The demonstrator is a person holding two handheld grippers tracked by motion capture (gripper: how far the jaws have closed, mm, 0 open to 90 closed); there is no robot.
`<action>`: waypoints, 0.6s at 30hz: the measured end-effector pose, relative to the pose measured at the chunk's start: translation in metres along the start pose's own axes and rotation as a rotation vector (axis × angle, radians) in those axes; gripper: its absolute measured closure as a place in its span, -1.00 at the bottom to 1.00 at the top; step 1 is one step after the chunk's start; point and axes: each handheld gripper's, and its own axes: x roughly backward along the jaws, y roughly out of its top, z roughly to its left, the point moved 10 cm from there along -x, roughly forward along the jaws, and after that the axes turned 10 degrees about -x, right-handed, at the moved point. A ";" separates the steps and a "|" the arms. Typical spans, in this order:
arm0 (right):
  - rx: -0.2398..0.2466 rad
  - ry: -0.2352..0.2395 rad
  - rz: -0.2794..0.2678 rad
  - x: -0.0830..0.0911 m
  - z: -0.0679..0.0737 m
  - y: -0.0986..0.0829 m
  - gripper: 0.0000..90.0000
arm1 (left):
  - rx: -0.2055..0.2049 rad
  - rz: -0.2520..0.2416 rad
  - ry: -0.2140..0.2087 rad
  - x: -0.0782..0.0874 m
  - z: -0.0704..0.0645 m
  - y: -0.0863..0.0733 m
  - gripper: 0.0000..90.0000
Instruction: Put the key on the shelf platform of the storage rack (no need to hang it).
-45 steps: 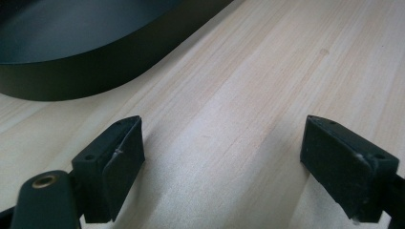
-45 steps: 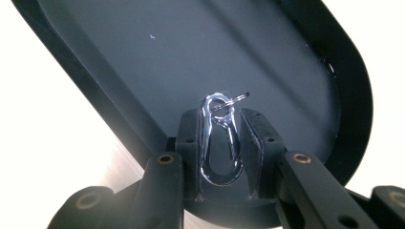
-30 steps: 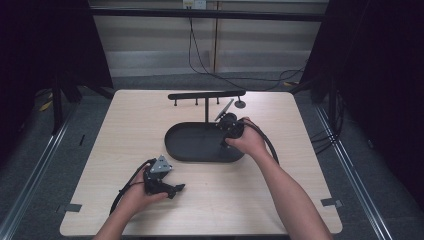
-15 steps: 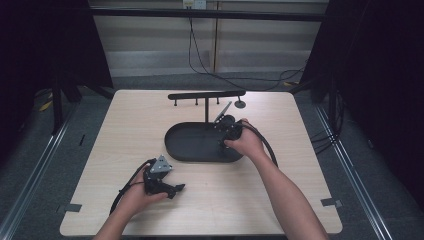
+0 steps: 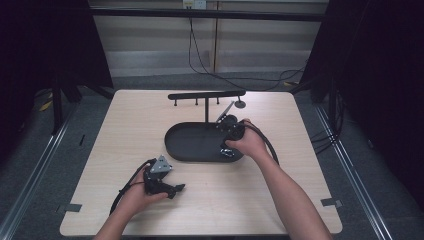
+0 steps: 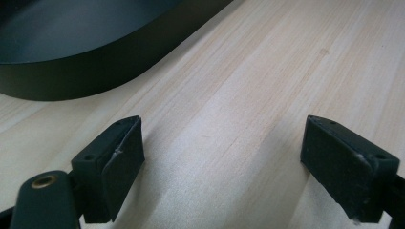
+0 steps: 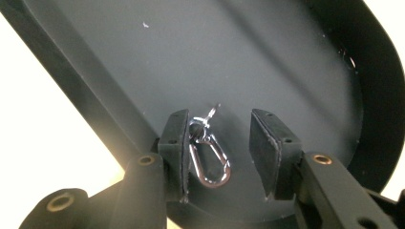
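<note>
Right gripper [image 7: 217, 152] is down in the black oval tray [image 7: 286, 67], and there's the prize: a small silver snap clip [image 7: 208, 157] lying on the tray floor between its 2 jaws. The jaws stand apart, not yet clamped; the clip sits hard against the left-hand jaw in this view, with a clear gap to the other. So the reach looks done and the closing squeeze is left, then the lift and wherever the clip goes. My guess is a peg on the T-shaped hanger stand [image 5: 206, 95] rising beyond the gripper from the tray's far edge, though nothing confirms that.

Over in the high view, the right gripper [image 5: 231, 134] sits at the tray's right end under the person's hand, and the clip itself is too small to make out there. The left gripper [image 5: 161, 181] rests idle on the wooden table [image 5: 125, 125], well short of the tray.

The left gripper view has its own jaws spread wide, nothing between them but bare wood grain, the tray wall [image 6: 86, 81] curving past just ahead. That hand is simply waiting.
</note>
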 end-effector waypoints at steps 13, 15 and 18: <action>-0.032 0.020 -0.011 0.013 0.002 -0.005 -0.01 | 0.001 0.001 0.000 0.000 0.000 0.000 -0.68; -0.034 0.019 -0.020 0.015 0.003 -0.006 -0.08 | 0.002 -0.001 -0.001 0.000 0.000 0.000 -0.68; -0.030 0.026 -0.028 0.019 0.006 -0.007 -0.14 | 0.001 0.001 0.000 0.000 0.000 0.000 -0.68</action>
